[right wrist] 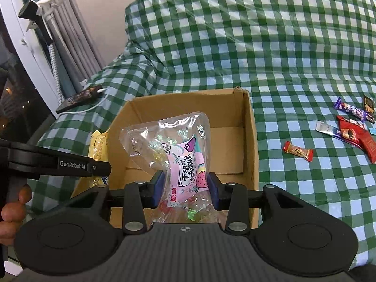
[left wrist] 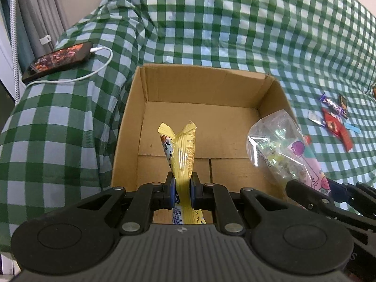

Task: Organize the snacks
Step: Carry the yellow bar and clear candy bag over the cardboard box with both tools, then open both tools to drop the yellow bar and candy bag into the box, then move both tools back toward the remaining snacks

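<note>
An open cardboard box [left wrist: 202, 80] sits on a green checked cloth. My left gripper [left wrist: 182, 183] is shut on a long yellow snack packet [left wrist: 183, 150], which stands upright over the box's near edge. To its right, a clear bag of wrapped candies [left wrist: 279, 150] with a pink label hangs over the box's right wall. In the right wrist view, my right gripper [right wrist: 185, 188] is shut on that candy bag [right wrist: 174, 141], its blue pads pressing the bag's sides above the box [right wrist: 252, 141]. The yellow packet [right wrist: 99, 145] shows at the left, beside the box.
Loose snacks lie on the cloth right of the box: a small red bar [right wrist: 298, 151], a purple wrapper [right wrist: 351, 110], a red packet [right wrist: 359, 138] and a silver one [right wrist: 326, 129]. A phone [left wrist: 58, 58] on a white cable lies far left. A hand [right wrist: 14, 209] grips the left handle.
</note>
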Demonstrator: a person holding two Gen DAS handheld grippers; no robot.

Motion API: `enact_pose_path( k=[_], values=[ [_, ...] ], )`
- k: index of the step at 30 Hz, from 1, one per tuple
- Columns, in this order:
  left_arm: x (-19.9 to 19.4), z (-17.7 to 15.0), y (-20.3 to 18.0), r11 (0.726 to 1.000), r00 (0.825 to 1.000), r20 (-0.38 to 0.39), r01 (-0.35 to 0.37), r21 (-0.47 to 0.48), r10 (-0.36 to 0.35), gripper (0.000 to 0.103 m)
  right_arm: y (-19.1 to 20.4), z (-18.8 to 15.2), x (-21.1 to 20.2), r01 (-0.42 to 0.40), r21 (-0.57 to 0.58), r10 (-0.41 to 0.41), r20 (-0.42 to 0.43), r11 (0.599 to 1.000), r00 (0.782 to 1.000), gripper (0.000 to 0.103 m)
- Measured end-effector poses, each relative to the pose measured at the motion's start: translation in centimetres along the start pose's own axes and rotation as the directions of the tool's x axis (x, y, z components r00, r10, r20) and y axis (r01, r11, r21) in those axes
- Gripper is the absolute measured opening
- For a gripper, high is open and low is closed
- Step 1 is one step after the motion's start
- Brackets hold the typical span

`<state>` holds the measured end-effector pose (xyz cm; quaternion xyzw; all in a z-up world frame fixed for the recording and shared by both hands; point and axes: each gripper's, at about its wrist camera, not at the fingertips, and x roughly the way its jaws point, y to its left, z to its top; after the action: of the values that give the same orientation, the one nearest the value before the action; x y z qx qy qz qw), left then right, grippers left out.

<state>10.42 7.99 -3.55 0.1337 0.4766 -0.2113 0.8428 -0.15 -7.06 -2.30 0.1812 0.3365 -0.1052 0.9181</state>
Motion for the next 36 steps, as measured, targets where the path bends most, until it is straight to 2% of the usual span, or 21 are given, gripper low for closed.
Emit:
enact_pose_path(
  k=[7,8,9,10,11,13,18,21,26,30,36],
  values=[
    [2.2,0.2,0.0,1.0,1.0,-0.026,-0.017,0.013,0.017,0.014,-0.2,0.0,2.2,0.02,0.01,-0.02,-0.026,1.0,0.999,0.043],
    [2.5,0.3,-0.1,1.0,0.999,-0.024,-0.025,0.011,0.026,0.021,-0.3,0.1,2.5,0.025,0.011,-0.025,-0.025,1.0,0.999,0.044],
    [2.7,0.4,0.0,0.999,0.999,-0.022,-0.036,0.009,0.036,0.048,-0.3,0.2,2.7,0.031,0.015,-0.03,-0.023,0.999,0.999,0.046],
    [2.8,0.4,-0.1,0.999,0.999,-0.019,-0.05,0.006,0.05,0.091,-0.4,0.2,2.9,0.031,0.024,-0.03,-0.02,0.999,0.999,0.054],
    [2.8,0.4,-0.2,0.997,0.997,-0.011,-0.073,0.001,0.073,0.103,-0.6,0.4,3.1,0.031,0.041,-0.03,-0.018,0.999,0.999,0.07],
    [2.1,0.2,-0.2,0.995,0.994,0.036,-0.1,0.0,0.1,0.103,-1.0,0.8,3.2,0.034,0.088,-0.034,-0.008,0.995,0.999,0.084],
    [0.5,-0.6,-0.3,0.994,0.995,0.011,-0.104,0.035,0.104,0.103,-0.8,0.7,1.9,0.033,0.073,-0.032,-0.011,0.997,0.999,0.088],
    [-1.0,-1.6,-0.1,0.995,0.995,-0.009,-0.096,0.021,0.097,0.103,-0.2,-0.3,0.2,0.031,0.044,-0.03,-0.019,0.999,0.999,0.09],
    [-4.4,-4.5,0.0,0.995,0.995,-0.04,-0.091,-0.034,0.09,0.103,1.7,-2.3,-3.6,0.073,0.021,-0.073,-0.007,0.997,0.997,0.093],
    [-6.9,-7.3,-0.3,0.995,0.996,-0.032,-0.09,-0.038,0.089,0.103,2.8,-3.9,-6.9,0.106,-0.014,-0.105,0.033,0.994,0.994,0.098],
    [-10.0,-11.0,-1.4,0.993,0.993,0.01,-0.115,-0.012,0.115,0.103,3.4,-6.3,-10.9,0.099,-0.056,-0.094,0.083,0.994,0.992,0.1]
  ],
)
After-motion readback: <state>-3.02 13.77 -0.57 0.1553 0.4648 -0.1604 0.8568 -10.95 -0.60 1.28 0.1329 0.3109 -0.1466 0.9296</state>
